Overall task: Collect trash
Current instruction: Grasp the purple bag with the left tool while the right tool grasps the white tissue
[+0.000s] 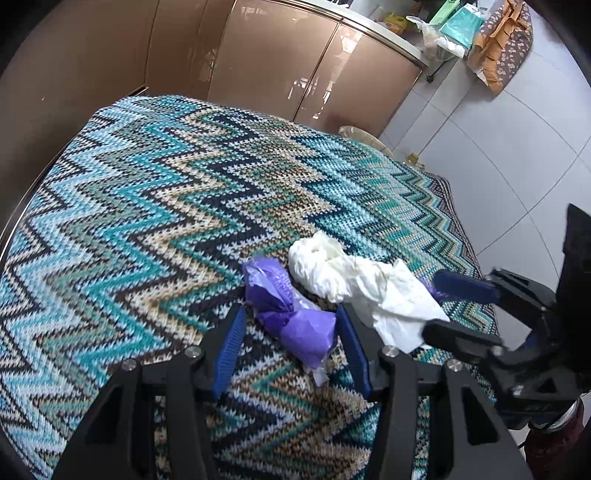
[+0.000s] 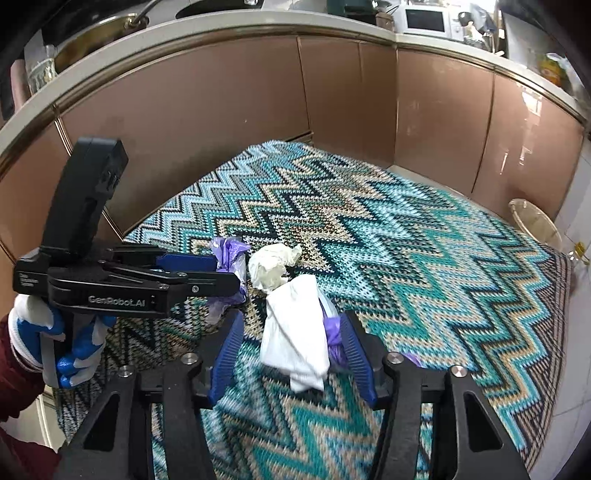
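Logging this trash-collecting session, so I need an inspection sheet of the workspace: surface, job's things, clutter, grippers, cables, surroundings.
Surface: zigzag knit cloth covering the table.
Job's things: purple wrapper and crumpled white tissue lying side by side.
Clutter: nothing seen.
Grippers: left gripper open around the purple wrapper; right gripper open around the white tissue.
Cables: nothing seen.
Surroundings: brown cabinets, bin on the tiled floor, microwave on the counter.

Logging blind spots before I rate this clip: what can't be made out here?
- Left wrist view: the far end of the white tissue is covered by the right gripper.
- Right wrist view: the purple wrapper is half hidden behind the left gripper.
- Right wrist view: the bin past the zigzag cloth shows only its rim; contents unseen.
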A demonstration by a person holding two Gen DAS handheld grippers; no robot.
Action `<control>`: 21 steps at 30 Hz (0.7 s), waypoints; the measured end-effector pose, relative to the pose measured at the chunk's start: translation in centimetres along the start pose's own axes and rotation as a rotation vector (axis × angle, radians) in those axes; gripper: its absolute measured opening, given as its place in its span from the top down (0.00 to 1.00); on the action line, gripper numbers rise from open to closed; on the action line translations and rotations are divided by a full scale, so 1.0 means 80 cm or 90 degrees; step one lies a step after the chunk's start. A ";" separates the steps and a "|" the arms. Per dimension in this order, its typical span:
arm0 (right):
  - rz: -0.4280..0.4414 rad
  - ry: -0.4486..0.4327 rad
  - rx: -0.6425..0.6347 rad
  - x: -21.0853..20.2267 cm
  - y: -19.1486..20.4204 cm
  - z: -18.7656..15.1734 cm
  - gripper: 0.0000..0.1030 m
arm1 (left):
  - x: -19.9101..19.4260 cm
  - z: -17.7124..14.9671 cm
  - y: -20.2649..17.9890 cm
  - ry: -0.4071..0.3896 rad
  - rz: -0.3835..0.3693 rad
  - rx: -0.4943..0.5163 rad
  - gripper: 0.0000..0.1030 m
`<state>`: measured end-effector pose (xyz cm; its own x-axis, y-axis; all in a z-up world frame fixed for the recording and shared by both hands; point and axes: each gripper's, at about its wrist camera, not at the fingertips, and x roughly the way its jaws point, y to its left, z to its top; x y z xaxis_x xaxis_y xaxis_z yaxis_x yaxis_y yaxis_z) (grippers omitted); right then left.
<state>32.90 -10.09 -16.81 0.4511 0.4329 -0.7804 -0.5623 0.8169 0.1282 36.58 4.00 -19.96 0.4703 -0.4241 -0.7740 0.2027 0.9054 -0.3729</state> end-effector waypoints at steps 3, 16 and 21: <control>0.002 0.012 -0.008 0.012 -0.001 -0.002 0.63 | 0.004 0.001 -0.003 -0.001 0.002 0.013 0.56; -0.016 -0.011 -0.030 -0.026 0.019 -0.011 0.92 | -0.029 -0.023 -0.013 -0.043 0.018 0.030 0.62; -0.020 -0.040 -0.032 -0.064 0.039 -0.013 0.92 | -0.068 -0.037 -0.013 -0.068 0.018 0.027 0.62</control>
<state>28.11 -10.16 -13.04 0.5107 0.4319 -0.7434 -0.5802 0.8112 0.0727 31.30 5.27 -16.88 0.5644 -0.3962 -0.7242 0.2234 0.9179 -0.3281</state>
